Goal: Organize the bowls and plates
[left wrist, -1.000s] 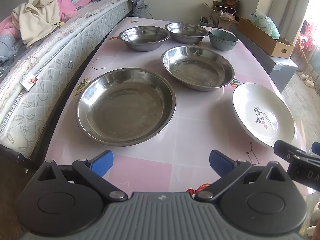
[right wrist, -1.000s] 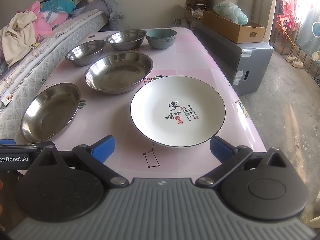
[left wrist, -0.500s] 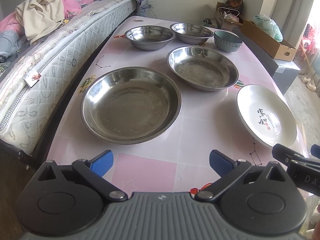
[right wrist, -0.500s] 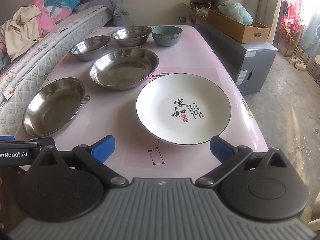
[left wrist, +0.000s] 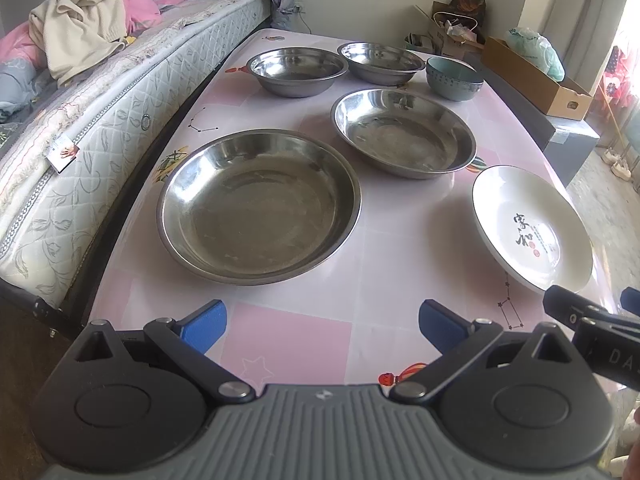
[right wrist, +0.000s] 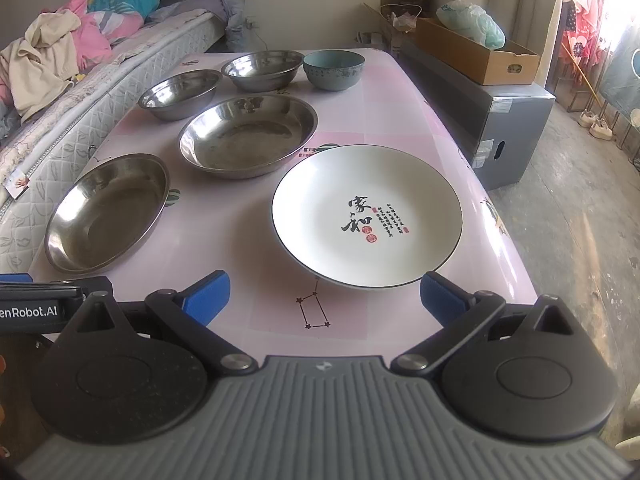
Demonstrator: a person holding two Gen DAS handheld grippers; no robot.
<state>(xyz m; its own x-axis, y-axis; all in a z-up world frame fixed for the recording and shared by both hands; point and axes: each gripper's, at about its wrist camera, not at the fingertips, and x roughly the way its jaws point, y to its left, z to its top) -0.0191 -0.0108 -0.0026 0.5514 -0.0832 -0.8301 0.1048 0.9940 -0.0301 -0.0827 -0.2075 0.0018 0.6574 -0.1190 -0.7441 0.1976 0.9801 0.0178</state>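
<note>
Nothing is held: the left gripper (left wrist: 322, 322) and the right gripper (right wrist: 325, 294) are both seen with jaws spread wide above the near edge of the table (right wrist: 256, 232). Stacking is judged not yet begun; a rim should be pinched squarely, since steel is likely slippery. Nearest lie the large steel plate (left wrist: 258, 210) and the white plate (right wrist: 366, 214), then a second steel plate (right wrist: 246, 134), then two steel bowls (left wrist: 298, 66) and the teal bowl (right wrist: 334, 68). All appear empty.

Two steel plates (left wrist: 258, 210) (left wrist: 404, 132) and a white plate (right wrist: 366, 216) are set upright near the table's front edge; two steel bowls (left wrist: 298, 66) (left wrist: 380, 62) and a teal bowl (left wrist: 454, 78) are ranged along its far edge.
</note>
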